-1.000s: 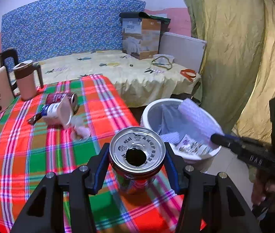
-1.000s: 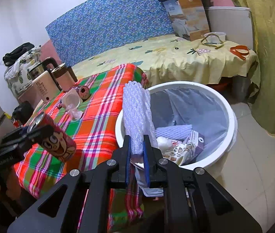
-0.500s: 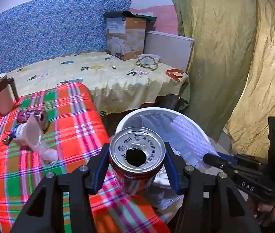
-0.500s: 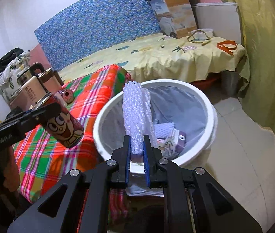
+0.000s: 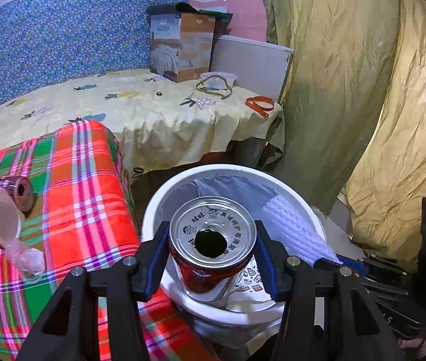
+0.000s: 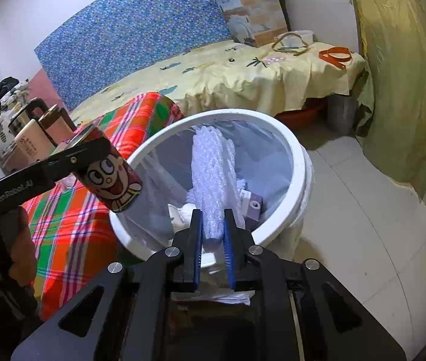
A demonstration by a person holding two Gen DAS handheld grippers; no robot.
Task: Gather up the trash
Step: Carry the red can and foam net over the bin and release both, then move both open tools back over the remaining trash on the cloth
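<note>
A red drink can (image 5: 211, 240) with an open silver top sits between the fingers of my left gripper (image 5: 211, 252), which is shut on it. The can hangs over the near rim of the white bin (image 5: 165, 192). In the right wrist view the same can (image 6: 110, 177) shows its cartoon face above the bin's left rim (image 6: 140, 156). My right gripper (image 6: 213, 234) holds a white foam net sleeve (image 6: 210, 174) over the bin's inside; its jaws are opening, with the sleeve still filling the gap. Paper trash lies in the lined bin.
The plaid-covered table (image 5: 86, 210) at left bears a tipped can (image 5: 17, 188), a plastic cup (image 5: 2, 219) and crumpled plastic. A bed with a yellow sheet (image 5: 152, 111) stands behind the bin, and a curtain (image 5: 363, 90) hangs at right. A tiled floor (image 6: 363, 225) lies right of the bin.
My left gripper carried the can from over the table to over the bin's rim. The right gripper came closer over the bin, and its jaws have parted slightly around the sleeve.
</note>
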